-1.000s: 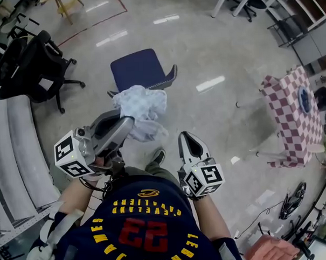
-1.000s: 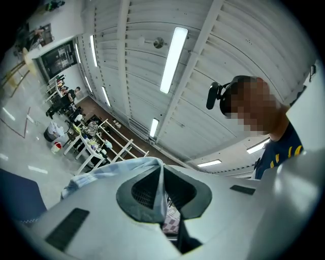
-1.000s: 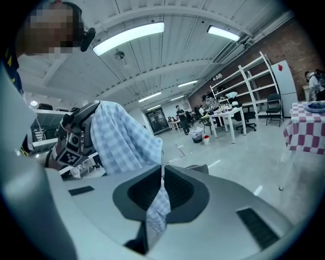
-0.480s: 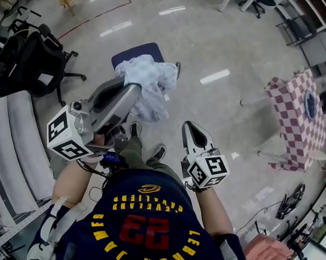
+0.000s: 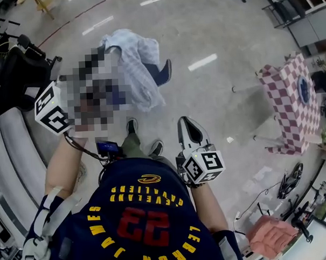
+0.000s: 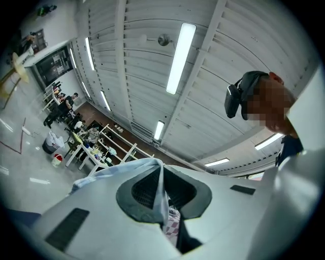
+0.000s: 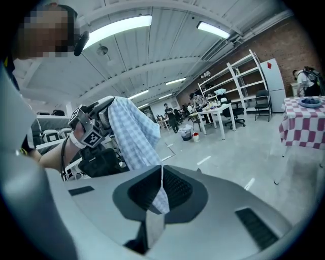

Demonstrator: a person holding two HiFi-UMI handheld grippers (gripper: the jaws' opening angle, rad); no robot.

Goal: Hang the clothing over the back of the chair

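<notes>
A light blue checked shirt (image 5: 137,68) hangs from my raised left gripper (image 6: 161,167), which is shut on an edge of it. In the head view a mosaic patch covers most of that gripper; its marker cube (image 5: 50,109) shows at the left. The shirt hangs in front of the navy chair (image 5: 159,74), hiding most of it. My right gripper (image 5: 191,130) is low at my right side, shut, with nothing in it and well apart from the shirt. In the right gripper view the shirt (image 7: 131,136) hangs beyond the shut right gripper (image 7: 161,170).
A black office chair (image 5: 9,66) stands at the far left, above grey benches (image 5: 10,160). A table with a red checked cloth (image 5: 291,102) is at the right. Cables and a pink bundle (image 5: 270,235) lie at the lower right. My shoes (image 5: 131,125) are on the floor.
My left gripper has risen and swung left, lifting the shirt so it hangs longer. The chair now sits higher in the view, behind the shirt. The right gripper has barely moved.
</notes>
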